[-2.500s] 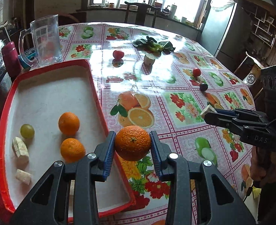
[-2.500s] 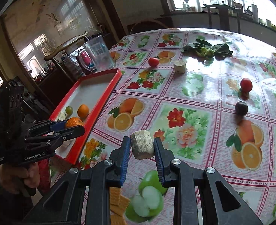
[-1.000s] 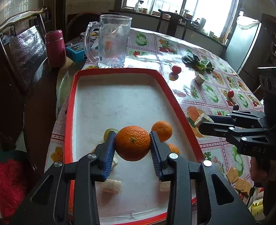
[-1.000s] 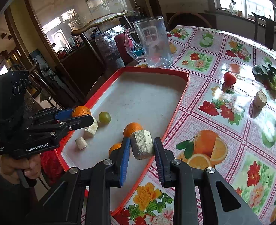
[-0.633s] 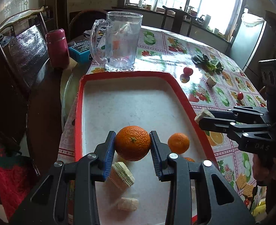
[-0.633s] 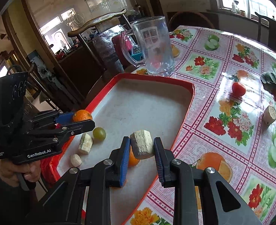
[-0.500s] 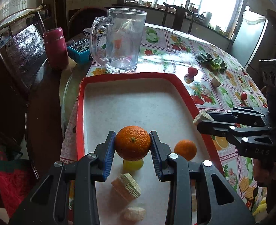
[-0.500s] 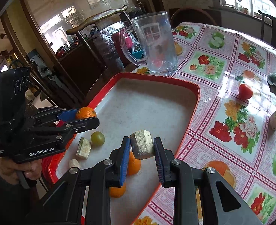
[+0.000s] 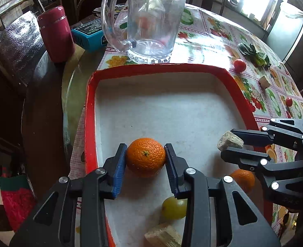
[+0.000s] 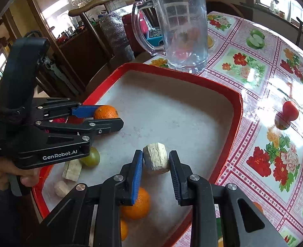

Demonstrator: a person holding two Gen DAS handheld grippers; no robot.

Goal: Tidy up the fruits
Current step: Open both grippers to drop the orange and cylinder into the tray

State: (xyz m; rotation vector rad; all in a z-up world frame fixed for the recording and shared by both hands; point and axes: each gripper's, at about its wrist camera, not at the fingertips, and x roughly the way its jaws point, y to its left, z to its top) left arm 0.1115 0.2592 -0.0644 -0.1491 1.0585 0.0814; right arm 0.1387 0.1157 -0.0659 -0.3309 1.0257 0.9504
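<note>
Left tongs (image 9: 145, 160) grip an orange (image 9: 145, 156) above the red-rimmed tray (image 9: 89, 111), bare tray floor ahead up to the far rim. Right tongs (image 10: 156, 162) clamp a pale fruit chunk (image 10: 156, 160) over the tray's near right side. A green grape (image 9: 173, 207) and a second orange (image 9: 243, 179) lie partly hidden behind the left tongs.

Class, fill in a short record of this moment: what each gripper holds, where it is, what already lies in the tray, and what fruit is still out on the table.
left gripper: shut on an orange, over the tray
right gripper: shut on a pale chunk, over the tray
in tray: two oranges, a green grape, pale chunks
on table: two tomatoes, one pale chunk, leafy greens
behind tray: glass mug
</note>
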